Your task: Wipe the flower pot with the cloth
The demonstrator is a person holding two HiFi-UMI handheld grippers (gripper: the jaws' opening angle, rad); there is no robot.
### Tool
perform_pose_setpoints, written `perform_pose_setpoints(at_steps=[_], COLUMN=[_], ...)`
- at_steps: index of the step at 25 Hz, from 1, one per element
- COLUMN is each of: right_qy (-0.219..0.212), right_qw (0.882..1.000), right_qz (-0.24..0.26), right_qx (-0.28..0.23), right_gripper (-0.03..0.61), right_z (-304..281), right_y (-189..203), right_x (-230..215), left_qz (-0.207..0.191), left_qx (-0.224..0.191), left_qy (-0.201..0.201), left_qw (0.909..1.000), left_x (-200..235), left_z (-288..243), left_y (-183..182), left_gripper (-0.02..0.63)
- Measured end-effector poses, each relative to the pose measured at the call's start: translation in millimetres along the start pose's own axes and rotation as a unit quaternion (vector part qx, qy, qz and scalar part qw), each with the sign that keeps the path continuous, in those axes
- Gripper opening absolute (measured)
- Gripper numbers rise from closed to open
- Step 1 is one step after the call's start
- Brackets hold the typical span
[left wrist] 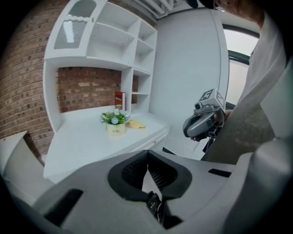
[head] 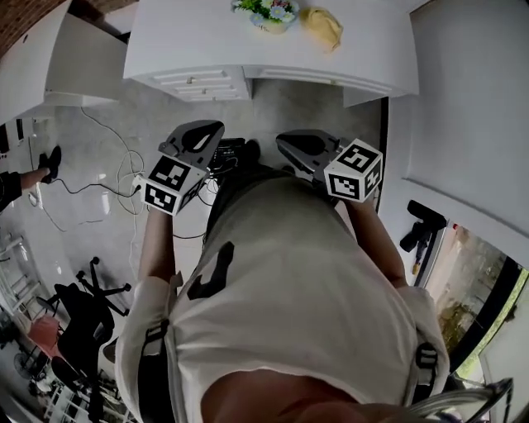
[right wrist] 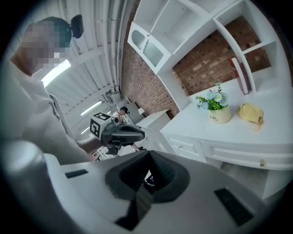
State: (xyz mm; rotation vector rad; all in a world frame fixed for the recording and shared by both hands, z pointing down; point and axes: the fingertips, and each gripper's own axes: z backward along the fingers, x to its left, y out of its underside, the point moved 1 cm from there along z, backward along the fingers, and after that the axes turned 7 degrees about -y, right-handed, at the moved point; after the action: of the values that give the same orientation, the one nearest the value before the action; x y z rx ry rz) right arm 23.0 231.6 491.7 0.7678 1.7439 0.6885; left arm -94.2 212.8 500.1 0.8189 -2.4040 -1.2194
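A small cream flower pot [head: 269, 15] with blue and white flowers stands on the white desk [head: 207, 37] at the top of the head view. A crumpled yellow cloth [head: 322, 26] lies just right of the pot. Both also show in the left gripper view, pot [left wrist: 116, 124] and cloth [left wrist: 136, 124], and in the right gripper view, pot [right wrist: 219, 113] and cloth [right wrist: 251, 114]. My left gripper [head: 208, 130] and right gripper [head: 288, 140] are held close to my body, well short of the desk. Each is shut with nothing between its jaws.
The desk has drawers [head: 198, 83] at its front and a white shelf unit [left wrist: 105, 41] with a red book [left wrist: 119, 101] behind it. Cables [head: 107, 178] trail on the floor at left, near an office chair [head: 91, 301]. A white wall [head: 471, 99] stands at right.
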Motion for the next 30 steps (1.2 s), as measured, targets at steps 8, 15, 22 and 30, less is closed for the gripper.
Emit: perform_pose_setpoints(at_steps=[8,15,22,30], right_qy=[-0.026,-0.05,-0.056,-0.065], right_qw=[0.998,0.997,0.997,0.997], right_qz=[0.022,0.024,0.018,0.009], right_qx=[0.045,0.054,0.055,0.044], right_gripper=[0.011,0.011,0.011,0.011], right_z=[-56,-84,-83,-46], right_y=[-14,-26,-35,-48], right_x=[0,-3,-19,-54], left_qz=[0.015,0.01,0.029,0.011], left_qx=[0.024,0.031,0.035,0.042], left_qy=[0.001,0.008,0.008,0.042], left_qw=[0.9996,0.9994,0.999,0.9982], left_x=[42,56,59,-3], left_z=[-1,-1,-13,-67], left_y=[32,39,32,-5], left_gripper=[0.021,0.021,0.021,0.021])
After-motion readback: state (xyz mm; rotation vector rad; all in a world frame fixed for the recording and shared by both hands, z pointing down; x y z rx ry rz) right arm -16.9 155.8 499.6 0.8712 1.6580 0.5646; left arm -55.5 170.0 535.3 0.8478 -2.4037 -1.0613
